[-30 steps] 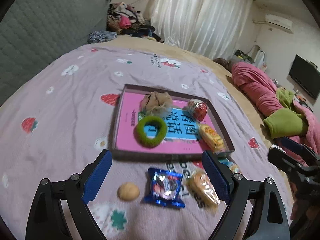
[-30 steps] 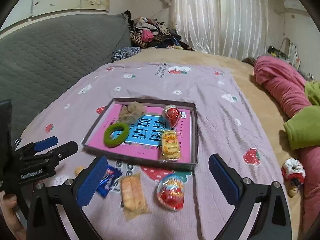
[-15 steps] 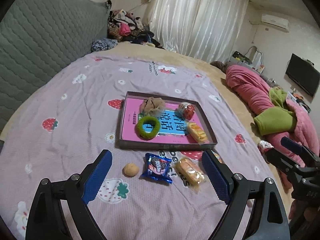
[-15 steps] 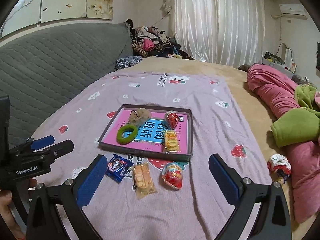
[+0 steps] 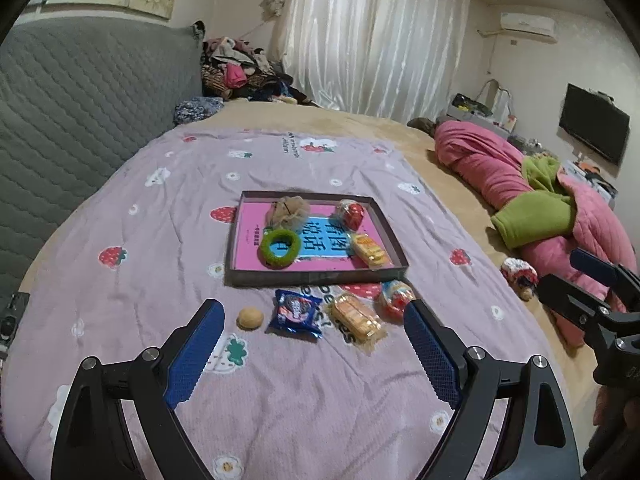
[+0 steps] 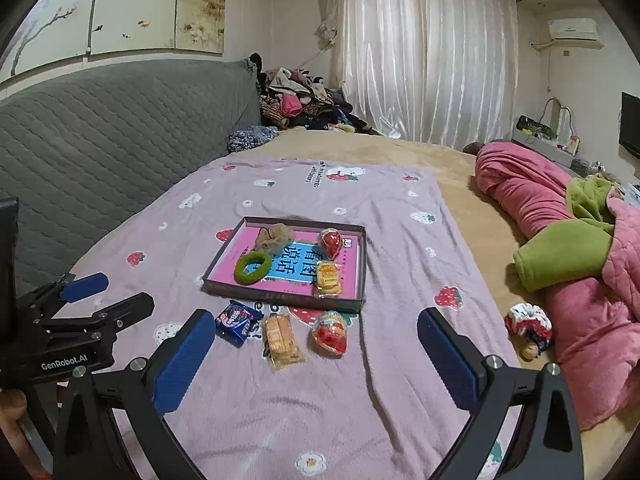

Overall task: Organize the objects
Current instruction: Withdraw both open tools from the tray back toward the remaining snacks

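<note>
A dark-rimmed tray (image 5: 312, 278) with a pink book cover as its floor lies on the lilac strawberry blanket. In it are a green ring (image 5: 279, 248), a beige puff (image 5: 289, 210), a red egg packet (image 5: 351, 213) and a yellow snack pack (image 5: 370, 250). In front of the tray lie a tan ball (image 5: 250, 317), a blue cookie packet (image 5: 297, 314), an orange cracker pack (image 5: 356, 318) and a red egg toy (image 5: 396, 296). My left gripper (image 5: 312, 312) hovers open above these loose items. My right gripper (image 6: 316, 320) is open too, held clear of them.
A pink quilt with green lining (image 5: 532, 216) is heaped along the bed's right side, with a small patterned cloth toy (image 5: 520, 276) beside it. A grey padded headboard (image 5: 80, 100) runs along the left. Clothes (image 5: 240, 72) are piled at the far corner.
Both grippers have drawn back and risen from the tray, so the items look smaller and more of the bed shows. The jaws stay wide and nothing on the blanket has moved.
</note>
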Demonstrator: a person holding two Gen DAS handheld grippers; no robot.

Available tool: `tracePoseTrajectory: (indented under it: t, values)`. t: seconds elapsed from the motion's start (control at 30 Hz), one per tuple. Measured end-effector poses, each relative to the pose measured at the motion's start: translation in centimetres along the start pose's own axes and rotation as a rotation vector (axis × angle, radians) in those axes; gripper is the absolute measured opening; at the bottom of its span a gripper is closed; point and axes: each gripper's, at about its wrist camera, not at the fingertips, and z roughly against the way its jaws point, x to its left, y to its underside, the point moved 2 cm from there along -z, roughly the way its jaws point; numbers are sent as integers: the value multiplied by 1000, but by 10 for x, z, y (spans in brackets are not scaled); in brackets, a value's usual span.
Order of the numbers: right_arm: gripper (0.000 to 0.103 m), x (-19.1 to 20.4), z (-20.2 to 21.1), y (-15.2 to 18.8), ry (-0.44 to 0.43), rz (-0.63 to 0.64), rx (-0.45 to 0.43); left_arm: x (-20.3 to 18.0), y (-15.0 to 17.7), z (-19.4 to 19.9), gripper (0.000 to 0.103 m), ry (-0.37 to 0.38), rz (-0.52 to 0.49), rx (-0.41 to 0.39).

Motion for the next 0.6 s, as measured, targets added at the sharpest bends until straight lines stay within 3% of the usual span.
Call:
tracePoseTrajectory:
  t: [0.6]
  values:
    - [102, 0, 22, 34, 19, 1, 28, -10, 27, 24, 92, -30, -36, 13]
